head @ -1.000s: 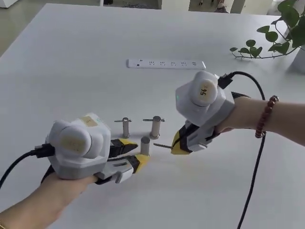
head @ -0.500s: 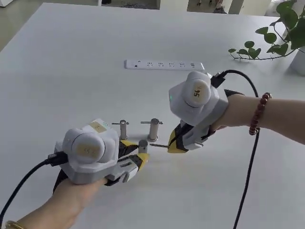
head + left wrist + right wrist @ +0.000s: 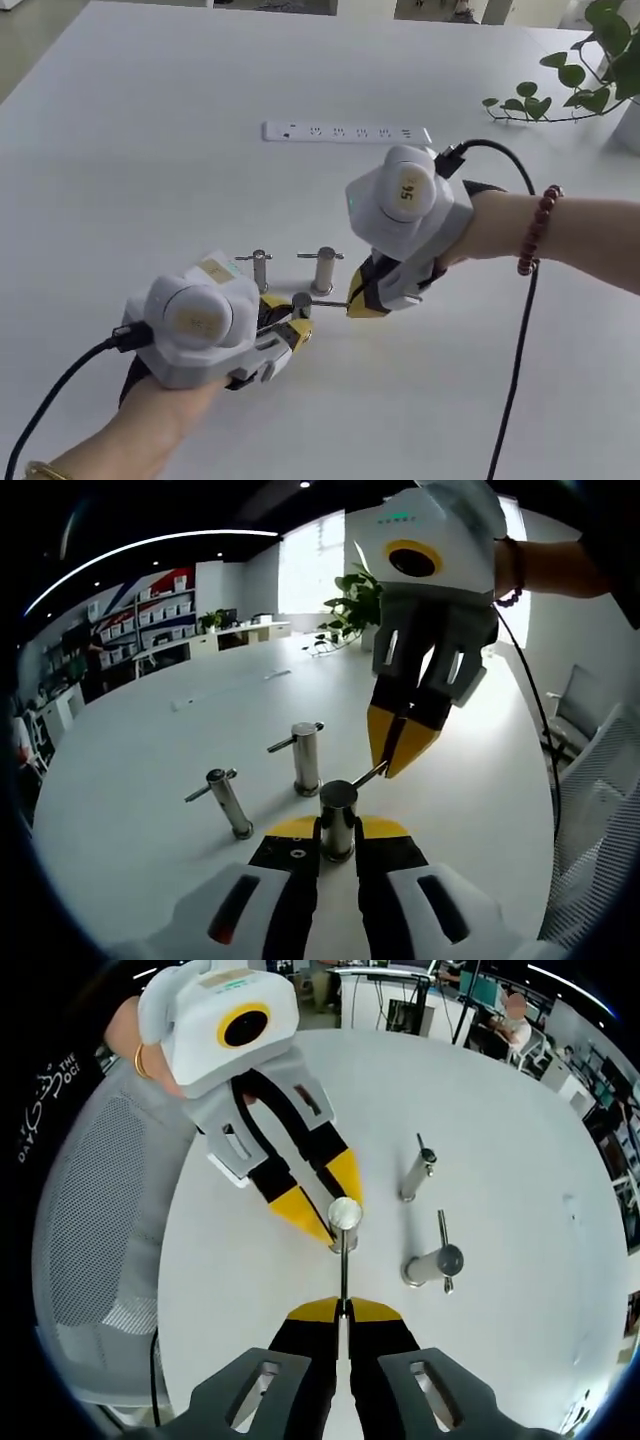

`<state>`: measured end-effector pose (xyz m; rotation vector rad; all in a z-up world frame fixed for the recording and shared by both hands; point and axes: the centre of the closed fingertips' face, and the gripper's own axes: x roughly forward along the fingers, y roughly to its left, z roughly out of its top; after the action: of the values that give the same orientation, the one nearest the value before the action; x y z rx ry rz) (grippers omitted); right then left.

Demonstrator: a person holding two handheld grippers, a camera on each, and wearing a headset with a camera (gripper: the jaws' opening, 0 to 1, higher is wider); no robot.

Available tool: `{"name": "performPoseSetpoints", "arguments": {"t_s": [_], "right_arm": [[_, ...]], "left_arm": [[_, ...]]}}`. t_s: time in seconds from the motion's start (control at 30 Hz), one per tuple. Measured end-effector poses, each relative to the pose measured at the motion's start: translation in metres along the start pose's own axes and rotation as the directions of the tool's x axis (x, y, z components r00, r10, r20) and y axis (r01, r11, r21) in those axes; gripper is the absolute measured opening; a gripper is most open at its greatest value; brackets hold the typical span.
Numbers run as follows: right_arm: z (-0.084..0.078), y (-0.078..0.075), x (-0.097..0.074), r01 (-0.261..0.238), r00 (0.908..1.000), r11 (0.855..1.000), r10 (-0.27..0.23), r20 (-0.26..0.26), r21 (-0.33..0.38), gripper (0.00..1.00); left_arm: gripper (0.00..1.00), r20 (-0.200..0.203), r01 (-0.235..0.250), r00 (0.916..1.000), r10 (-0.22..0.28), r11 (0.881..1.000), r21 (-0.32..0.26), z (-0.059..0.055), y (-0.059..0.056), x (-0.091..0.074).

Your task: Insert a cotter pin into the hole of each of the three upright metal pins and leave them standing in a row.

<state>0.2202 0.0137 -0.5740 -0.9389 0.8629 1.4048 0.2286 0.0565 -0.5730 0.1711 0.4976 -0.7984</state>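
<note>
Thin steel cotter pin, pinched in the right tongs, lines up with the short upright metal pin, clamped steady by the left tongs.

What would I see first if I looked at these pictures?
In the middle of the white table, the grey-and-yellow left hand-held gripper clamps a short upright silver metal pin. The right hand-held gripper holds a thin metal cotter pin with its tip at that pin's side. Behind stand a second silver pin and a third silver pin, each with a cotter pin through its top.
</note>
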Motion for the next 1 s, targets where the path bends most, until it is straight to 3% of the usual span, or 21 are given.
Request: {"name": "performPoseSetpoints", "arguments": {"t_s": [0.5, 0.73, 1.0], "right_arm": [[0.003, -0.002, 0.001, -0.015, 0.9999, 0.999, 0.015, -0.004, -0.037, 0.0], [0.014, 0.002, -0.001, -0.028, 0.9993, 0.999, 0.029, 0.022, -0.033, 0.0], [0.022, 0.001, 0.001, -0.032, 0.9989, 0.999, 0.033, 0.032, -0.022, 0.0]], "left_arm": [[0.11, 0.002, 0.045, 0.999, -0.045, 0.999, -0.008, 0.0, -0.001, 0.004], [0.12, 0.006, 0.059, 0.9982, -0.059, 0.998, -0.03, -0.001, -0.002, 0.006], [0.12, 0.013, 0.041, 0.9991, -0.04, 0.996, -0.076, -0.002, -0.002, 0.007]]}}
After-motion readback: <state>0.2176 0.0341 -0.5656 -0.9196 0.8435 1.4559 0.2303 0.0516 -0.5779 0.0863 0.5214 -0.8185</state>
